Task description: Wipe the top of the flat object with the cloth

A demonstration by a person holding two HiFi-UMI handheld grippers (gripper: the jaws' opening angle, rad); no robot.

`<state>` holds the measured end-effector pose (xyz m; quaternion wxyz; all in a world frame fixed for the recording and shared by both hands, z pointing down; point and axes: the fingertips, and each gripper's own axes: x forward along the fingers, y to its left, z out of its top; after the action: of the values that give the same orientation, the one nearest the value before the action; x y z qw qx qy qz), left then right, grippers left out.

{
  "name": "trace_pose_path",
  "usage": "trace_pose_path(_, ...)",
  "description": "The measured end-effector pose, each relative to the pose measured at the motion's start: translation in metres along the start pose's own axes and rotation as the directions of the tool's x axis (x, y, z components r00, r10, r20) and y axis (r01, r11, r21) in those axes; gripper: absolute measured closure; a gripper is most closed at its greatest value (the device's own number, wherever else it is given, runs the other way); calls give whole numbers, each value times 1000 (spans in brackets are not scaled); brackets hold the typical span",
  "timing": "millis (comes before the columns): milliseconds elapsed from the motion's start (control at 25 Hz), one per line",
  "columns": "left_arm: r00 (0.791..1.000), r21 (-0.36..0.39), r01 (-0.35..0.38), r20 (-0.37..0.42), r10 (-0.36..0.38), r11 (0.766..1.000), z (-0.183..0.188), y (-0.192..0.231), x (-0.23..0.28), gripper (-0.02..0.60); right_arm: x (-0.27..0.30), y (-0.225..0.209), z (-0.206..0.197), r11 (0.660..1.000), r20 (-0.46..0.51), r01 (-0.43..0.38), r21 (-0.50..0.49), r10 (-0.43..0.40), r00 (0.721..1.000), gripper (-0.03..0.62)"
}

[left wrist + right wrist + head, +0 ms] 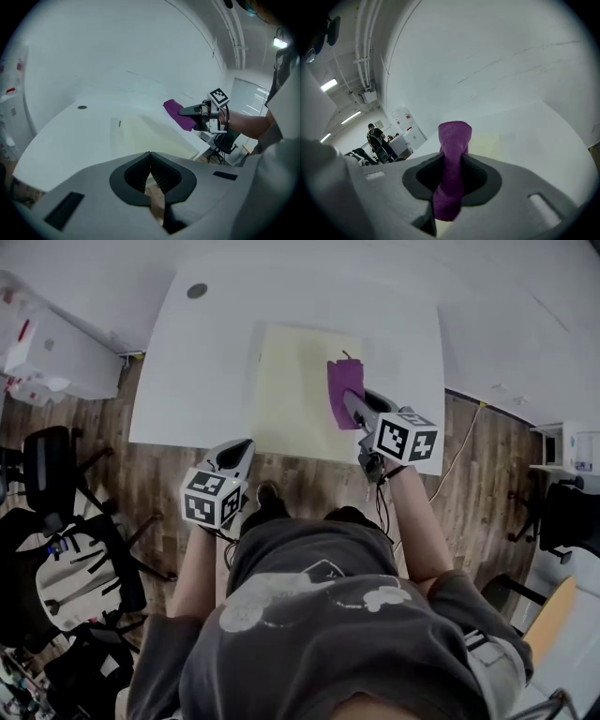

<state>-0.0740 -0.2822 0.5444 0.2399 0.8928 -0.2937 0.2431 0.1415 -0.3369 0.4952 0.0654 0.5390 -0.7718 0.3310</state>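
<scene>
A pale yellow flat sheet (295, 390) lies on the white table (187, 371). My right gripper (358, 409) is shut on a folded purple cloth (344, 388), which sticks out past the jaws over the sheet's right part. In the right gripper view the cloth (452, 154) stands pinched between the jaws, with the sheet (490, 140) beyond it. Whether the cloth touches the sheet I cannot tell. My left gripper (239, 451) is shut and holds nothing, at the table's near edge by the sheet's left corner. From the left gripper view (150, 164), the cloth (177, 114) and sheet (145, 136) lie ahead.
A small dark round cap (197, 291) sits in the table's far left. Black office chairs (56, 484) stand on the wood floor at left, white cabinets (56, 357) behind them. A cable (464, 446) runs off the table's right side. A person (377, 140) stands far off.
</scene>
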Motion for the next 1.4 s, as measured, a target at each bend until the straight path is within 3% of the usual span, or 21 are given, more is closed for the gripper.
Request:
trace_pose_path(240,992,41,84,-103,-79,996,-14,8,16,584,4,-1,-4,998,17,62,32,-62,998,502)
trace_pose_path(560,973,62,160,-177,-147,985,-25,11,27,584,12,1,-10,994,24,95,57,-97,995,502)
trace_pose_path(1080,933,-60,240,-261,-248,969,-26,12,29,584,64,12,-5,988,-30,140,60,-138,990,502)
trace_pose_path(1400,924,-65,264,-270,-272,962,-25,11,30,584,123,26,30,989,-62,144,25,-143,988,502)
